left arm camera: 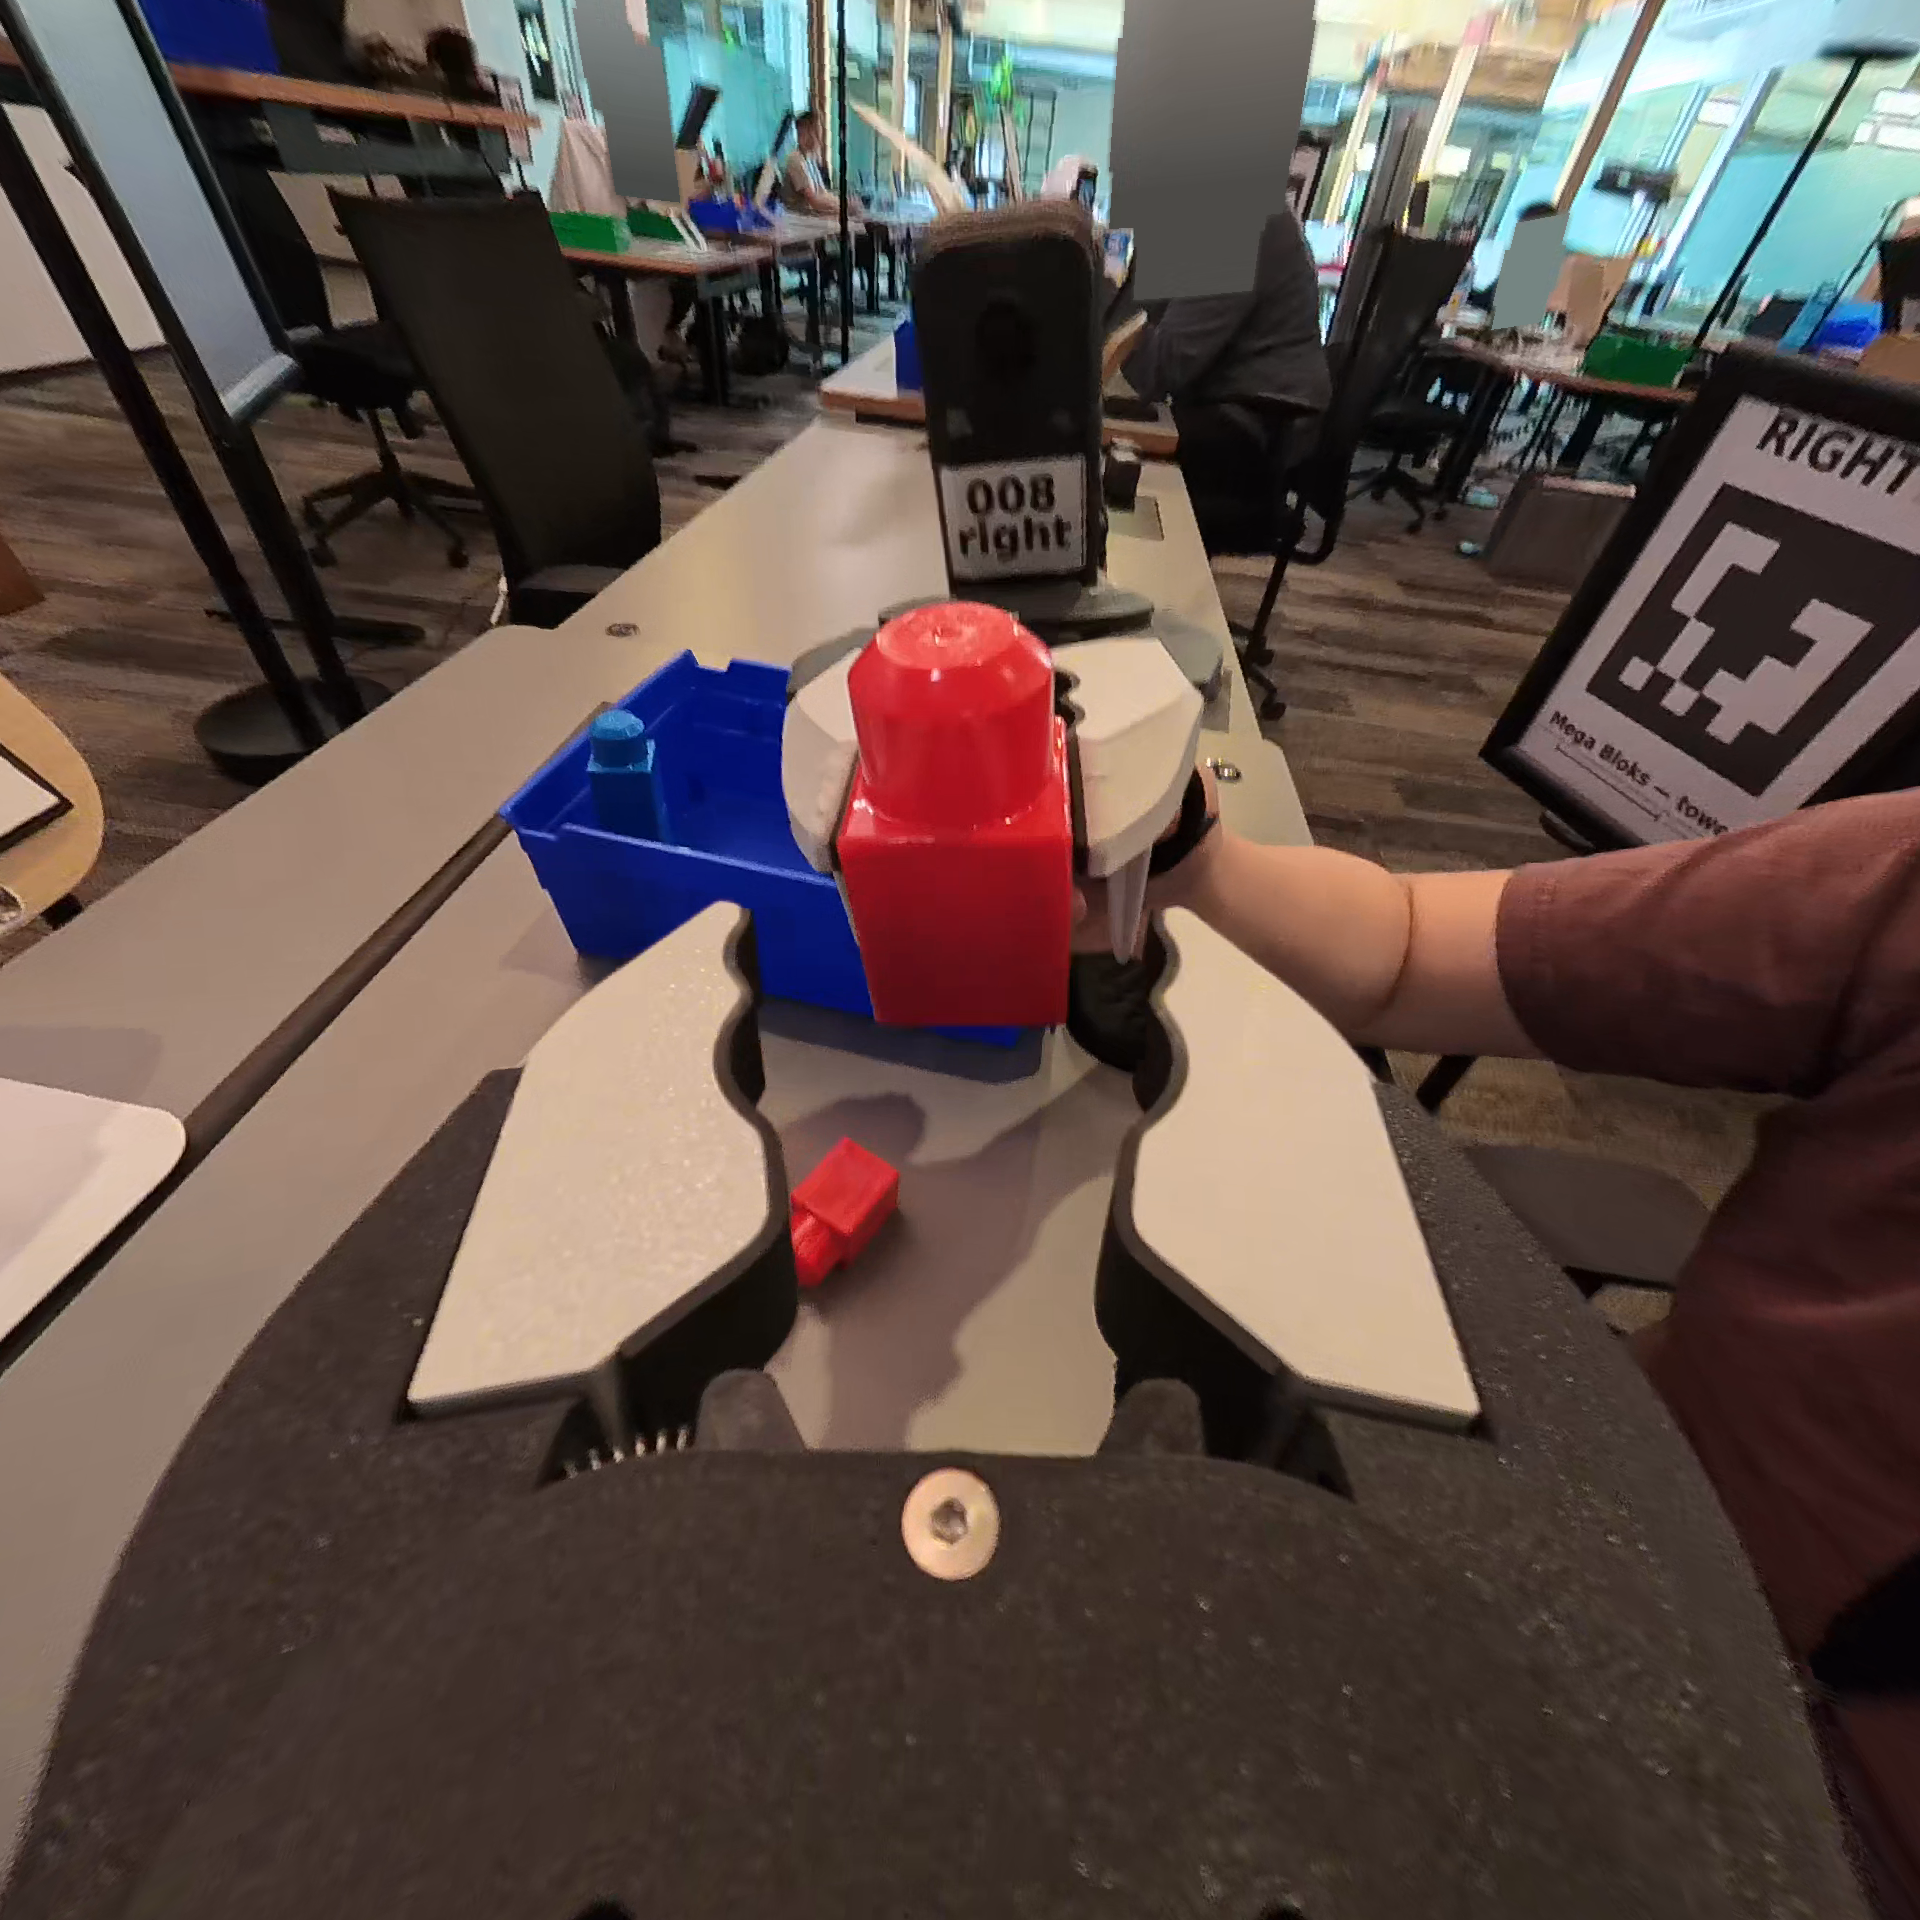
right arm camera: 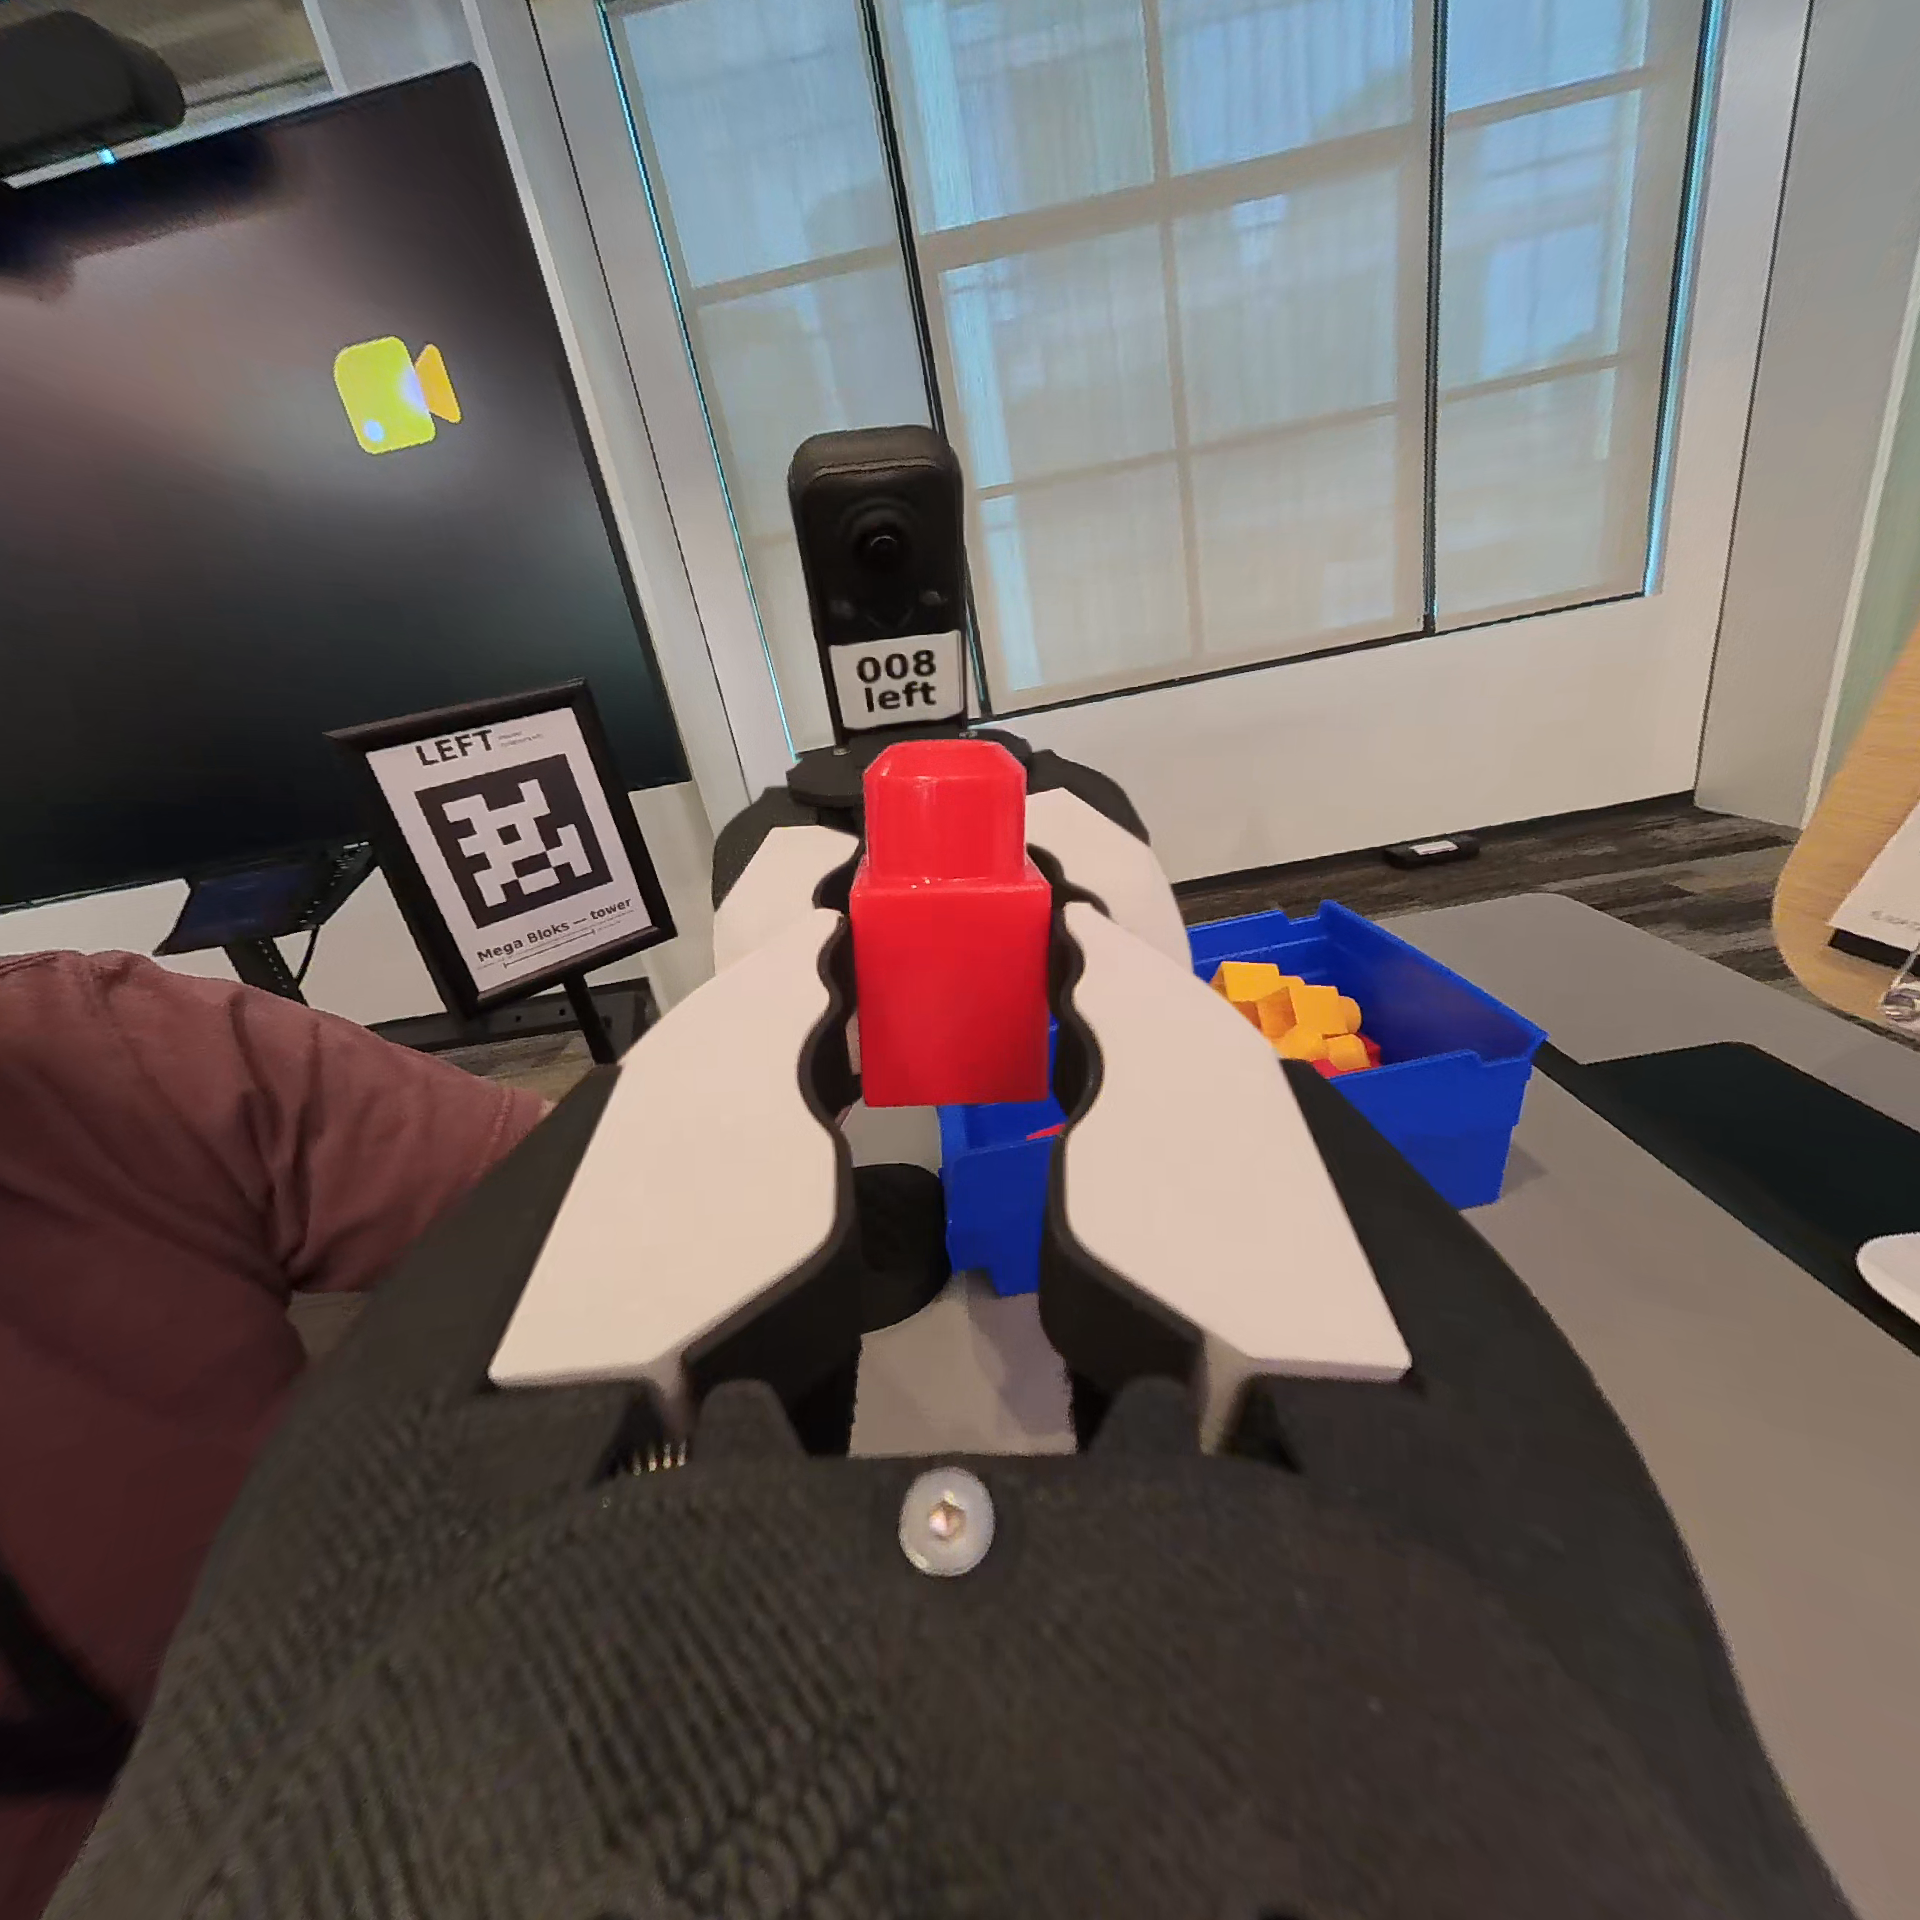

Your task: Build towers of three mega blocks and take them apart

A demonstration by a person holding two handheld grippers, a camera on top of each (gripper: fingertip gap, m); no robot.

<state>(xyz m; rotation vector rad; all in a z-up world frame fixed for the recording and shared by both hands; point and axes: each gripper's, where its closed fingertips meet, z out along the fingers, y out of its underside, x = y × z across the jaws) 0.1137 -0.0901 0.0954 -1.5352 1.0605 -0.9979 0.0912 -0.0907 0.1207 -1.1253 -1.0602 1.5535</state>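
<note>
While the right gripper (right arm camera: 951, 997) clamps a red block (right arm camera: 951, 987), the left gripper (left arm camera: 951, 997) gapes wide beside it.

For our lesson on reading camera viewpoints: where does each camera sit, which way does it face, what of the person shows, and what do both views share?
Left wrist view: sits on the left gripper, whose jaws stand open, looking across the grey table toward an office; a forearm shows.
Right wrist view: sits on the right gripper, facing a window and dark screen; a maroon sleeve shows.
Shared: the red block clamped by the right gripper, the blue bin; the grippers face each other.
</note>
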